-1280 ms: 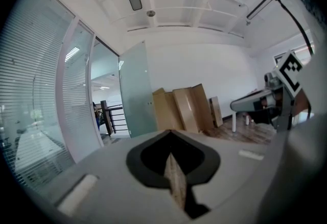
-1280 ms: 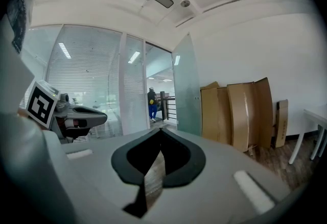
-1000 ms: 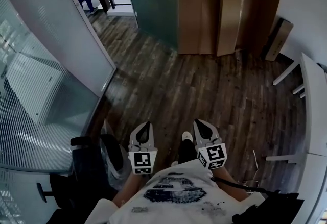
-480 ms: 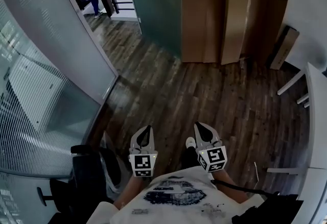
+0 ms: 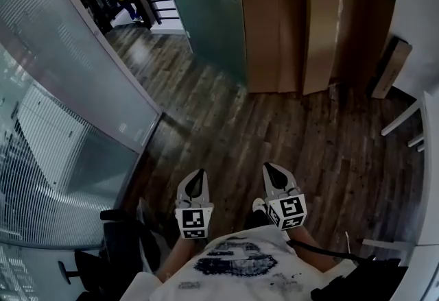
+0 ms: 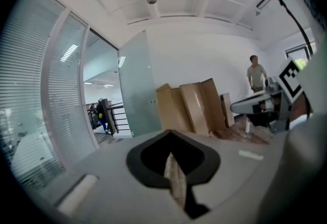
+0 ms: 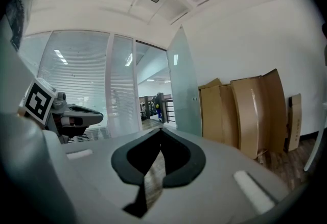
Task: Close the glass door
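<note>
The frosted glass door [image 5: 206,5] stands swung open at the far side of the room, its edge beside the cardboard. It also shows in the left gripper view [image 6: 135,90] and the right gripper view [image 7: 184,90], well ahead of both grippers. My left gripper [image 5: 194,183] and right gripper [image 5: 274,173] are held side by side in front of my chest, pointing towards the door over the wooden floor. Both are shut with nothing between the jaws, whose tips meet in the left [image 6: 170,133] and right [image 7: 161,130] gripper views.
Large cardboard sheets [image 5: 315,25] lean on the far wall right of the door. A glass partition with blinds [image 5: 62,107] runs along the left. An office chair [image 5: 123,238] is at my lower left, a white desk [image 5: 429,155] at the right. A person [image 6: 255,72] stands by the desk.
I have walked forward: the door, partition and cardboard have come nearer, and both grippers have travelled along with me. Their jaws stay shut.
</note>
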The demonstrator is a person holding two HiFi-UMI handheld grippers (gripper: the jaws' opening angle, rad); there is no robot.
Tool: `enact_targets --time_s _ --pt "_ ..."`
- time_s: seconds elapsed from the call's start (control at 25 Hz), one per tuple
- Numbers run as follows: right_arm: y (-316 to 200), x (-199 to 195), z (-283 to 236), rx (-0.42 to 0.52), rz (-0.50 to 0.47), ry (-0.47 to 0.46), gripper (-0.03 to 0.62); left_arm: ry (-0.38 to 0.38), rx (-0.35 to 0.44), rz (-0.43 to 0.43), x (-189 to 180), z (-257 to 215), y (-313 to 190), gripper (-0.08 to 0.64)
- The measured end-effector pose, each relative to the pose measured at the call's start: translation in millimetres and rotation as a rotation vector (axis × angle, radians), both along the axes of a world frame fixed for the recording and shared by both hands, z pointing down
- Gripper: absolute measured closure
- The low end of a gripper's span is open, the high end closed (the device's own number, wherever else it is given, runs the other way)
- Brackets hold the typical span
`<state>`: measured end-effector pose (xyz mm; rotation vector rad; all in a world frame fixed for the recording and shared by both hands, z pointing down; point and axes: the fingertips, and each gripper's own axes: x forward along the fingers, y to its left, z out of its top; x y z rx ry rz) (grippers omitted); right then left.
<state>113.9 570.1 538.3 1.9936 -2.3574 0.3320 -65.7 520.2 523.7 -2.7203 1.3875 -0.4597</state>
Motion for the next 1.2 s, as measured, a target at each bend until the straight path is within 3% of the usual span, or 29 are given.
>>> enact_targets --time_s 0.6,0.92,1.2 --pt "-118 70 5 -0.007 -0.098 0.001 0.584 -0.001 -0.01 -0.084 68 6 -109 0.557" --pt "-145 103 13 -0.022 -0.1 -0.001 0.584 -0.012 -0.028 -0.143 76 17 -137 0.557" --pt "-168 119 19 -0.027 -0.09 -0.006 0.584 -0.006 -0.031 -0.119 99 22 -163 0.557"
